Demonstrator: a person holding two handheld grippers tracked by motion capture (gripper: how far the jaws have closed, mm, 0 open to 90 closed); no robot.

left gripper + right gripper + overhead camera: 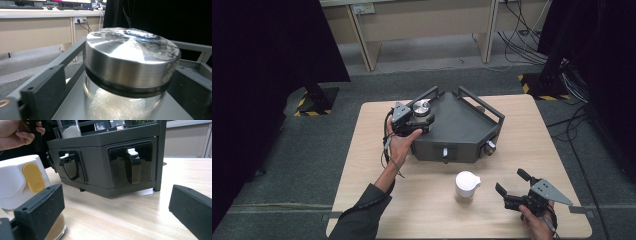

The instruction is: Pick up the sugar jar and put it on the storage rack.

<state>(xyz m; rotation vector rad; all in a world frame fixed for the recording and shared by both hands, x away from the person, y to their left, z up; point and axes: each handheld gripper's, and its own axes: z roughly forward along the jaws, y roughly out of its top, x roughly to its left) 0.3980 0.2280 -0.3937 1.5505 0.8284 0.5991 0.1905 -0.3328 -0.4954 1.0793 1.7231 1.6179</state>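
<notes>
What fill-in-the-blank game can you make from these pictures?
The jar on the rack has a shiny ___ lid.
The white-lidded jar stands on the ___.
Its tab is ___.
The right gripper has its jaws ___.
Missing words: metal, table, yellow, open.

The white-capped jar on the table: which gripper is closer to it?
Right. The right gripper sits just beside the white-capped jar; the left gripper is up at the rack's shiny-lidded jar.
</notes>
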